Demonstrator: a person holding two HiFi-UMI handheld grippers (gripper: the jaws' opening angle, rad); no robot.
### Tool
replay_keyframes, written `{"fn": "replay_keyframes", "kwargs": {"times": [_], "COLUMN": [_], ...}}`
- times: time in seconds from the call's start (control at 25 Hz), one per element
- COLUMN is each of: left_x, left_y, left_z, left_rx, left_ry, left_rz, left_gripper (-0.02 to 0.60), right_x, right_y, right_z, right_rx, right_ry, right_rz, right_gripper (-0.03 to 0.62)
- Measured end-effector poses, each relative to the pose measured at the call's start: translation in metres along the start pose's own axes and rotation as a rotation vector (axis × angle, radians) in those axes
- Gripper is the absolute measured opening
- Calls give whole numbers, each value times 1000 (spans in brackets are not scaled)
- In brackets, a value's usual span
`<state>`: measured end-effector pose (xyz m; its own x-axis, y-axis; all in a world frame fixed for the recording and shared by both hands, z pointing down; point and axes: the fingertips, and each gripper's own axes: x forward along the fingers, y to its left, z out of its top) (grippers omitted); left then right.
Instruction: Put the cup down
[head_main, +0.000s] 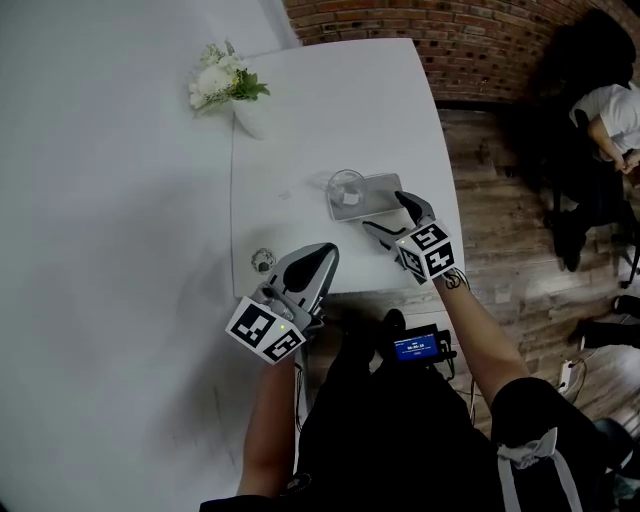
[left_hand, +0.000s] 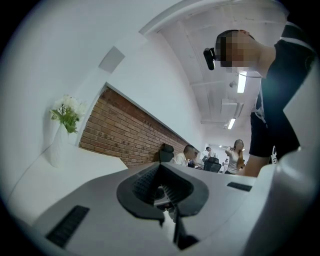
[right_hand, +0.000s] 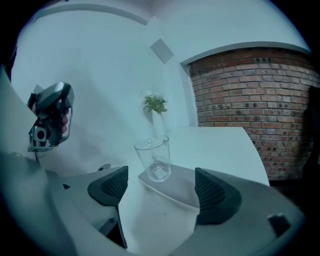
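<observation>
My right claw (head_main: 388, 215) is spread wide and grips nothing. In the right gripper view the cup (right_hand: 153, 159) stands upright just beyond the two jaws, in line with the gap between them and apart from both. It sits on the far end of a grey tray (right_hand: 175, 187), and the tray lies flat on the white bench (head_main: 330, 110). The head view agrees: the cup (head_main: 345, 187) is on the tray's left end and my right claw is at the tray's (head_main: 380, 190) near right corner, close to it. I cannot tell whether a jaw touches the tray.

My left claw (head_main: 310, 265) is pressed together with nothing in it. It hangs at the near edge of the bench, well apart from the cup, and in its own view it (left_hand: 162, 192) points up toward the wall and ceiling. A small round thing (head_main: 263, 260) lies on the bench just beside it.

As I judge it, the cup is down and let go, so the task itself looks done. What is left is to clear out. That calls for drawing my right claw straight back toward me, jaws kept wide and level, so that neither jaw clips the cup or nudges the tray under it. The left claw has no part to play.
</observation>
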<state>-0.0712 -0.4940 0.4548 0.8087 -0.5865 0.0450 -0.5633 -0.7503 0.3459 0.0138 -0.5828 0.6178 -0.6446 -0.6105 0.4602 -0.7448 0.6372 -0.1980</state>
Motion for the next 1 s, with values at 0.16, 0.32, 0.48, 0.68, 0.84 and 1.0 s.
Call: {"fn": "replay_keyframes", "kwargs": {"times": [0.16, 0.32, 0.48, 0.68, 0.84, 1.0], "left_x": [4, 8, 9, 8, -4, -18], "left_y": [-2, -14, -22, -36, -43, -44], "left_z": [5, 10, 16, 18, 19, 13], "left_rx": [12, 24, 38, 44, 35, 5], "left_ry": [-19, -21, -28, -46, -66, -68], "left_rz": [-17, -34, -59, -87, -91, -81], "left_gripper": [8, 8, 8, 8, 8, 8], "right_x": [-41, -92, -135, -183, -210, -226], "right_y": [-8, 0, 18, 31, 42, 49], "right_z": [11, 39, 70, 93, 100, 105], "right_rx": [123, 232, 311, 384, 446, 490], "right_ry": [-71, -191, -334, -464, -539, -587], "right_rz": [10, 83, 166, 193, 211, 247], "right_gripper": [413, 413, 411, 298, 129, 21]}}
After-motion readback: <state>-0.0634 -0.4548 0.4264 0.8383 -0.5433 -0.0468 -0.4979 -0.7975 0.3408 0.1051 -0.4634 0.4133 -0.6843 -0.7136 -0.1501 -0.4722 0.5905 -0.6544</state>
